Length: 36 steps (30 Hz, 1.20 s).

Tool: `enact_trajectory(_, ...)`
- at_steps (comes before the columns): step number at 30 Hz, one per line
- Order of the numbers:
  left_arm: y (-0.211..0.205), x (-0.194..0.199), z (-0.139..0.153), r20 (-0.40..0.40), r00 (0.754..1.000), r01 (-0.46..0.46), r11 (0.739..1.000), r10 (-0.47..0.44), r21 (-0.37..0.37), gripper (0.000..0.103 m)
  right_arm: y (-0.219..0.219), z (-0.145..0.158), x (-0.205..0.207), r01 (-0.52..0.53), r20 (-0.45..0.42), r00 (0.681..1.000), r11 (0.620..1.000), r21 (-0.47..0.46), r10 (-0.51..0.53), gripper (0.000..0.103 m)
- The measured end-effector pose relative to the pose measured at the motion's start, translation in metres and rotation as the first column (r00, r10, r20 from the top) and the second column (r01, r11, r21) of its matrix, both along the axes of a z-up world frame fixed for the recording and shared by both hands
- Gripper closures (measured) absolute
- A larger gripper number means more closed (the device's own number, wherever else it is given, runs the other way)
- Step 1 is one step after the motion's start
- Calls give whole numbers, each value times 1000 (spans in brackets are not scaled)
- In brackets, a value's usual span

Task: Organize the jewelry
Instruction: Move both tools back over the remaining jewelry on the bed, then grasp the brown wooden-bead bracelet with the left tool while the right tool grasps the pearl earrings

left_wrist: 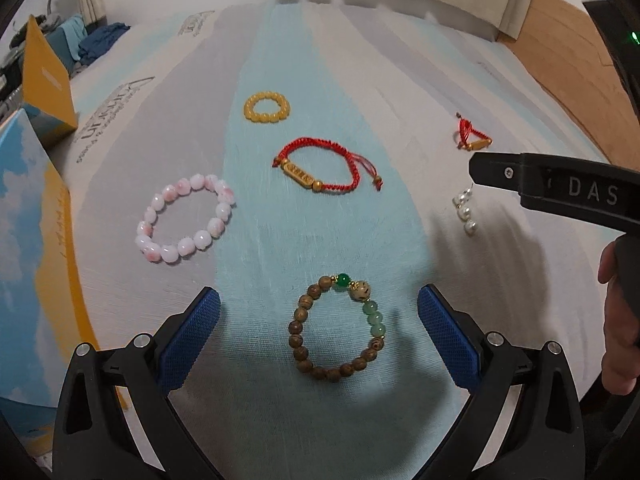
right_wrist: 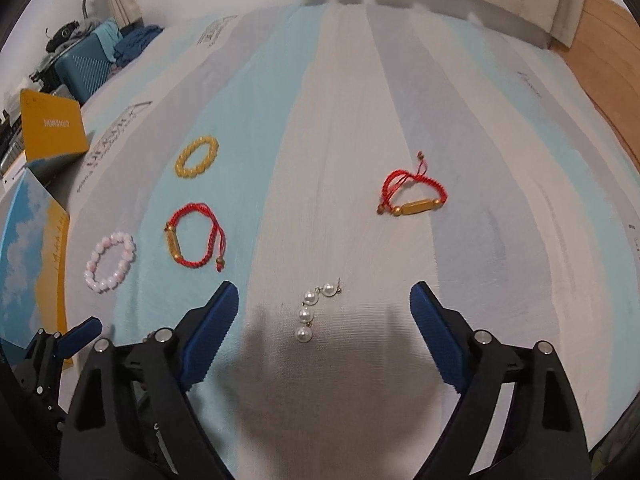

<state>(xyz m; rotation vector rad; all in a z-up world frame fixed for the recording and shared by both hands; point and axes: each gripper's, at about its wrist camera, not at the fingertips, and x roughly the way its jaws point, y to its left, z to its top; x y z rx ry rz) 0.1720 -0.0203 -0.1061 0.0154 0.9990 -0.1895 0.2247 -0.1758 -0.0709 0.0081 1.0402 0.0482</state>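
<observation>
Jewelry lies on a striped cloth. My left gripper (left_wrist: 319, 312) is open around a wooden bead bracelet with green beads (left_wrist: 338, 328). Beyond it lie a pink bead bracelet (left_wrist: 185, 219), a red cord bracelet with a gold bar (left_wrist: 326, 171) and a yellow bead bracelet (left_wrist: 266, 107). My right gripper (right_wrist: 324, 312) is open above a pearl strand (right_wrist: 316, 309). A second red cord bracelet (right_wrist: 414, 194) lies farther right. The pink (right_wrist: 110, 268), red (right_wrist: 194, 236) and yellow (right_wrist: 197, 157) bracelets also show in the right wrist view.
A yellow box (left_wrist: 46, 80) and a blue-and-yellow sky-print box (left_wrist: 28, 248) stand at the left. A teal suitcase (right_wrist: 86, 68) with clothes sits at the far left. Wooden floor (right_wrist: 600, 52) shows beyond the right edge of the cloth.
</observation>
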Motion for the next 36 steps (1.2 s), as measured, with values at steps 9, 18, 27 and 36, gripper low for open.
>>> enact_trajectory(9, 0, 3, -22, -24, 1000, 7, 1000, -7, 11, 9, 1, -24, 9, -5, -71, 997, 1000, 16, 6, 29)
enact_trajectory(18, 1, 3, -26, -11, 1000, 14, 999, -13, 49, 28, 1, -39, 14, -6, -125, 992, 999, 37, 11, 44)
enact_trajectory(27, 3, 2, -26, -18, 1000, 16, 998, -15, 55, 51, 0, -49, 16, 3, -155, 988, 999, 42, 4, 57)
enact_trajectory(36, 8, 2, -23, -41, 999, 32, 999, -31, 21, 92, -2, -49, 15, 11, -166, 986, 998, 56, -2, 91)
